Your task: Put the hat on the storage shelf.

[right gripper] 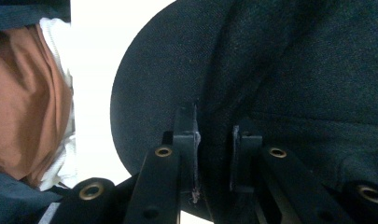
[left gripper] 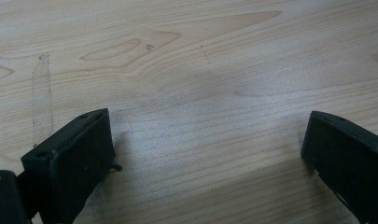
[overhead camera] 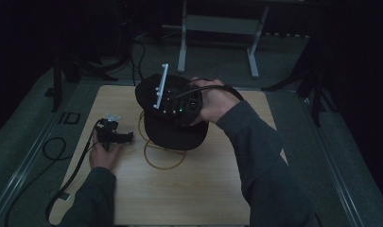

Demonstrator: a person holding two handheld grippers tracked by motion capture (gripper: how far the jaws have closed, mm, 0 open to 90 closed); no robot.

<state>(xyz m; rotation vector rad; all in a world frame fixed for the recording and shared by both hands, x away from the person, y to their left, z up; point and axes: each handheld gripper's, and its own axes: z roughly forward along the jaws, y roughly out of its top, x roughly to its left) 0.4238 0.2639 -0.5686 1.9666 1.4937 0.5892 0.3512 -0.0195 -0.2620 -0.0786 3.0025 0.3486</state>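
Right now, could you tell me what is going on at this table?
A person works at a wooden table with a gripper in each hand. The right gripper is shut on the fabric of a black cap, which sits near the middle of the table; the high view does not settle whether it is lifted clear. The left gripper rests low over bare wood to the left, jaws wide apart and holding nothing. A thin yellowish cord loops on the table beside and under the cap.

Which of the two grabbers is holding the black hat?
The right gripper. Its jaws are pinched shut on the black cap, lifting it. The left gripper sits low by the wooden table, jaws wide apart, holding nothing.
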